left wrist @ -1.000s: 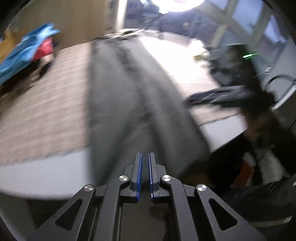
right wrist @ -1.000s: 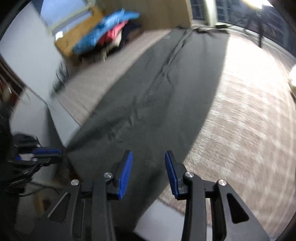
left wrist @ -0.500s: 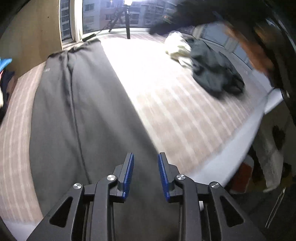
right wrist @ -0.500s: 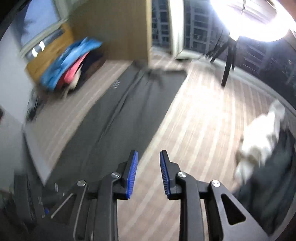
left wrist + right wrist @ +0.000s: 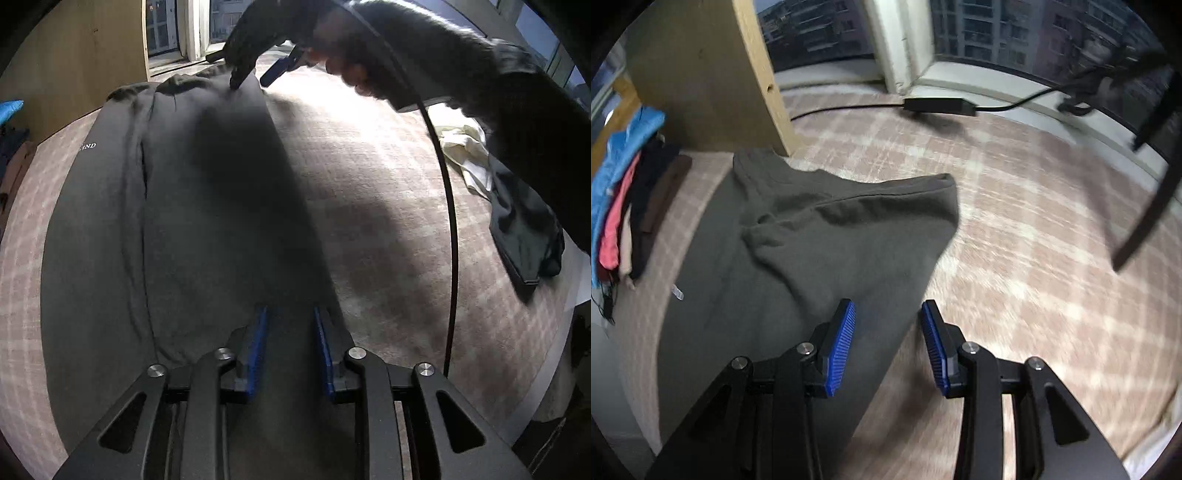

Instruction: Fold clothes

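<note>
Dark grey trousers (image 5: 207,206) lie stretched lengthwise on the pink checked cover (image 5: 369,192). My left gripper (image 5: 290,332) is open, low over the near end of the trousers, with cloth between its fingers. My right gripper (image 5: 266,75) shows in the left wrist view at the far end of the trousers, its dark finger touching the waistband. In the right wrist view that gripper (image 5: 888,325) is open above the right edge of the trousers (image 5: 820,251), near the rumpled waistband end.
A dark garment (image 5: 524,236) and a white one (image 5: 469,151) lie at the right. A stack of blue, red and dark clothes (image 5: 620,192) lies at the left by a wooden panel (image 5: 701,74). A black cable and adapter (image 5: 938,105) lie by the window.
Both grippers have opened wider. The right gripper has swung to the far waistband end of the trousers. The left gripper has dropped lower onto the near end.
</note>
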A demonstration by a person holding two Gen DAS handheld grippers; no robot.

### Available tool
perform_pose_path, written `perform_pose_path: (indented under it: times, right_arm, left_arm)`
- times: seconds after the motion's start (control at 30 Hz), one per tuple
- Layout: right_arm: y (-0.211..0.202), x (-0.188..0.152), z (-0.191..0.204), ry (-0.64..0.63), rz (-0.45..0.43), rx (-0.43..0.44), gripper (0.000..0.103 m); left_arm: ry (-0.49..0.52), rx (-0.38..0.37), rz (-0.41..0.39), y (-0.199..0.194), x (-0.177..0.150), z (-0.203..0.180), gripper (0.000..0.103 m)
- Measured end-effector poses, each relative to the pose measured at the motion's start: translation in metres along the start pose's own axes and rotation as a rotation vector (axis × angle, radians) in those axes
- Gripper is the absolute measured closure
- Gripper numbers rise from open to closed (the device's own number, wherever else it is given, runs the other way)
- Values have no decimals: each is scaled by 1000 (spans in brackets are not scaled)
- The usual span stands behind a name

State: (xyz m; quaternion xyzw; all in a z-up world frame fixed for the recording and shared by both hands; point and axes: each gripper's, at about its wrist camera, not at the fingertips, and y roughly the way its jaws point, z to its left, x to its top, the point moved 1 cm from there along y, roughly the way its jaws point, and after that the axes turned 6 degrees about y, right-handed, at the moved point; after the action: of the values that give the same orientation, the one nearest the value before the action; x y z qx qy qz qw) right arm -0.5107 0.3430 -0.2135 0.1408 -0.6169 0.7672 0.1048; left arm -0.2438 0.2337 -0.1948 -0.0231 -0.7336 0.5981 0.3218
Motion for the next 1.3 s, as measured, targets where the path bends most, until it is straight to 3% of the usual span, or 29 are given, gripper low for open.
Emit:
perform_pose_path:
  times: [0.07, 0.13, 0.2, 0.27, 0.3, 0.37, 0.43, 0.57, 0.6, 0.63, 0.67, 0.73, 0.8, 0.83, 0.87, 0.97, 1.03, 1.07, 1.1, 1.2, 1.23, 1.3]
  right_arm:
    - [2, 0, 4, -54, -9, 4, 94]
    - [-4, 1, -1, -53, -17, 45, 95]
    - [-12, 4, -10, -30, -38, 104, 95]
    - [-15, 4, -14, -43, -27, 145, 91]
    - [-15, 5, -13, -61, -20, 122, 88]
    - [-21, 11, -14, -75, -69, 65, 64]
    - [-18, 21, -20, -32, -98, 51, 56]
    - [6, 40, -28, 33, -56, 44, 56]
    - [12, 43, -28, 37, -45, 37, 58]
    - [18, 42, -25, 18, -37, 33, 81]
    - [22, 42, -23, -1, -32, 27, 97]
    - [16, 39, -24, -31, -62, -20, 97]
    - [15, 37, -24, -89, -77, -117, 84]
    - [13, 37, -22, -130, -92, -179, 68]
    - [8, 37, -20, -159, -120, -236, 64]
    - [-17, 36, -13, -168, -236, -293, 63]
    - [-31, 32, 0, -197, -297, -210, 63]
    - [-31, 28, 11, -232, -274, -97, 63]
    - [-27, 26, 18, -261, -243, -39, 64]
    - [0, 21, 30, -366, -211, -193, 64]
    - [9, 23, 21, -363, -193, -257, 64]
    - [12, 33, -5, -299, -197, -291, 59]
  left_arm:
    - [-7, -19, -14, -1, -2, 4, 100]
    - [-24, -66, -22, -2, -3, 9, 103]
    - [-73, -171, -61, -13, -1, 15, 103]
    - [-59, -153, -38, -12, 0, 15, 102]
    - [-54, -153, -18, -8, 0, 16, 102]
    - [-66, -158, -4, -3, 1, 19, 102]
    - [-57, -155, -1, -1, 5, 18, 102]
    - [-22, -127, -1, 6, 15, 11, 96]
    - [-13, -120, 0, 7, 18, 10, 97]
    - [-2, -120, 2, 9, 17, 7, 97]
    - [8, -126, 0, 10, 15, 5, 99]
    - [25, -213, 3, 10, 12, -2, 103]
    - [85, -219, 0, 10, 6, -12, 99]
    - [108, -208, 0, 10, 5, -17, 99]
    - [111, -207, 5, 9, 4, -18, 99]
    - [35, -218, -10, 4, 4, -11, 99]
    - [10, -195, -33, 1, 5, -9, 99]
    - [2, -179, -38, 2, 7, -8, 99]
    - [-8, -180, -31, 6, 8, -6, 99]
    - [-1, -192, -34, 6, 5, -6, 97]
    - [9, -188, -31, 5, 4, -7, 97]
    - [-3, -194, -35, -8, 0, -3, 97]
